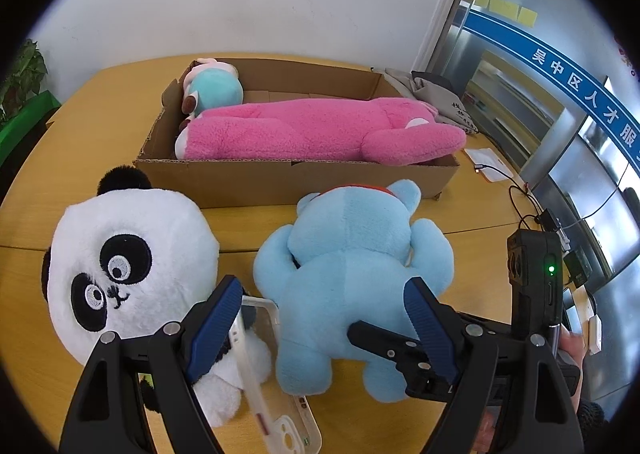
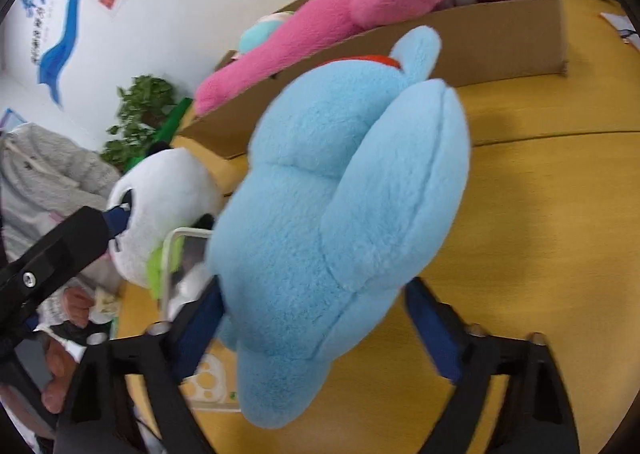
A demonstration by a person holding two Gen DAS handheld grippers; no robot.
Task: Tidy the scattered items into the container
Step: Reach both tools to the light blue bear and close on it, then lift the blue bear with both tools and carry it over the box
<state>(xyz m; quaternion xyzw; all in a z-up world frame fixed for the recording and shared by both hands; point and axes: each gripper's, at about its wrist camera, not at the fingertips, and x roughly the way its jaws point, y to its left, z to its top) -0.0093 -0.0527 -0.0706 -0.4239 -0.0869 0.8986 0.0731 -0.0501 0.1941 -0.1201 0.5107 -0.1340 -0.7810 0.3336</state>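
- My left tool (image 1: 324, 318) hangs tilted down over the bench (image 1: 36, 214) with its jaws apart and nothing pressed between them.
- Just ahead of its left finger lies a clear phone case (image 1: 280, 386), flat on the bench and touching the panda plush (image 1: 132, 262), which sits to that tool's left.
- The blue plush (image 1: 352, 286) lies face down straight ahead of the left tool, just short of the cardboard box (image 1: 280, 182).
- My right tool (image 2: 316, 326) straddles the blue plush's lower end, one finger on each side; the jaws are apart, and I cannot tell whether the pads touch the fur.
- In the left view the right tool reaches in from the right, one finger against the blue plush.
- Beyond both tools, the box holds a long pink plush (image 1: 312, 130) and a small teal plush (image 1: 216, 88); the pink one's limb hangs over the box's right end.
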